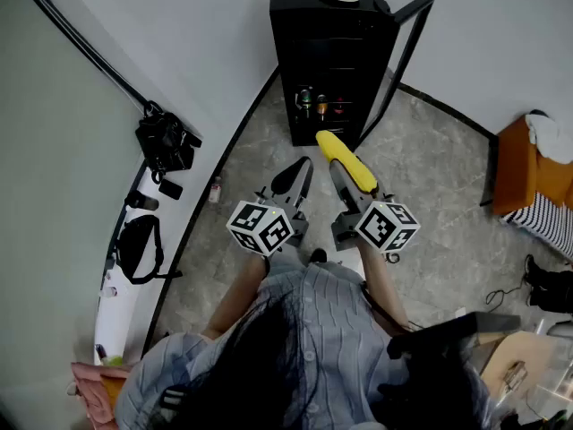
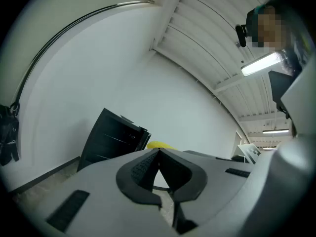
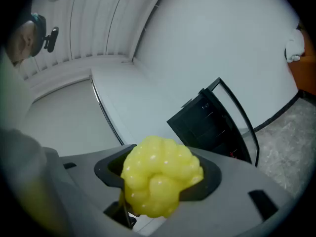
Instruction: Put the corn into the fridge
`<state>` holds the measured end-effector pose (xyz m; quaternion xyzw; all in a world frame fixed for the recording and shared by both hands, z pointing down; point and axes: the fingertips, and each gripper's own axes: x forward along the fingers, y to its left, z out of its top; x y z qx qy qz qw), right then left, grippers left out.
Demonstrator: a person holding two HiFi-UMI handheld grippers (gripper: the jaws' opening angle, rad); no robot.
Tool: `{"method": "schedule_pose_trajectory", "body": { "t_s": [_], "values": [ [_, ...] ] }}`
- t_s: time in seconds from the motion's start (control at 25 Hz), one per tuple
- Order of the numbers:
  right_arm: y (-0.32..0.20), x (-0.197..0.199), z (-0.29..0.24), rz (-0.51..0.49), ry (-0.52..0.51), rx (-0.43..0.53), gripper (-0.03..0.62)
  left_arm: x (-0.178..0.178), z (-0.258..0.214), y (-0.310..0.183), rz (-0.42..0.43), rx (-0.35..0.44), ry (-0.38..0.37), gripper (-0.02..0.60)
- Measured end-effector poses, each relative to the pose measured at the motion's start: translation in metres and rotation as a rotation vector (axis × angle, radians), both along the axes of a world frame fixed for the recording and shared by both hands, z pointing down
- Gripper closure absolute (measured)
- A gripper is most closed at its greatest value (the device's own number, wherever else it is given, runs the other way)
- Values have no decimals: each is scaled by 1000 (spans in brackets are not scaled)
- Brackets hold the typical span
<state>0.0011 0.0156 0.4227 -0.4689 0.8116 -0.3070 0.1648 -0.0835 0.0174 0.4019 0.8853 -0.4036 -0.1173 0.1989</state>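
Note:
A yellow corn cob [image 1: 347, 161] sticks forward out of my right gripper [image 1: 347, 179], which is shut on it; its knobbly end [image 3: 160, 181] fills the space between the jaws in the right gripper view. Beside it my left gripper [image 1: 303, 167] is shut and empty, its tips meeting [image 2: 158, 154]. Both point level at the black mini fridge [image 1: 331, 52], a short way ahead on the floor. The fridge's glass door [image 1: 405, 47] stands swung open to the right. The fridge [image 3: 212, 125] also shows in the right gripper view, and in the left gripper view the fridge [image 2: 111, 137] has a sliver of corn [image 2: 158, 145] beside it.
Cans and bottles [image 1: 318, 104] sit on the fridge's lower shelf. Black bags [image 1: 166, 141] lie along the left wall, with a small bottle [image 1: 215, 189] near them. An orange seat [image 1: 528, 168] and striped cloth [image 1: 551, 222] stand at the right. The floor is grey stone.

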Motion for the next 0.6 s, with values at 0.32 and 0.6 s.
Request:
{"method": "schedule_pose_trajectory", "body": {
  "t_s": [0.32,0.6],
  "values": [
    [-9,5,-7,-9,54,57,329,8,-1,-2,8,24,-18,574],
    [-40,9,-29,-10,122,130,329,3,-28,-30,-27,103,-25,575]
  ]
}}
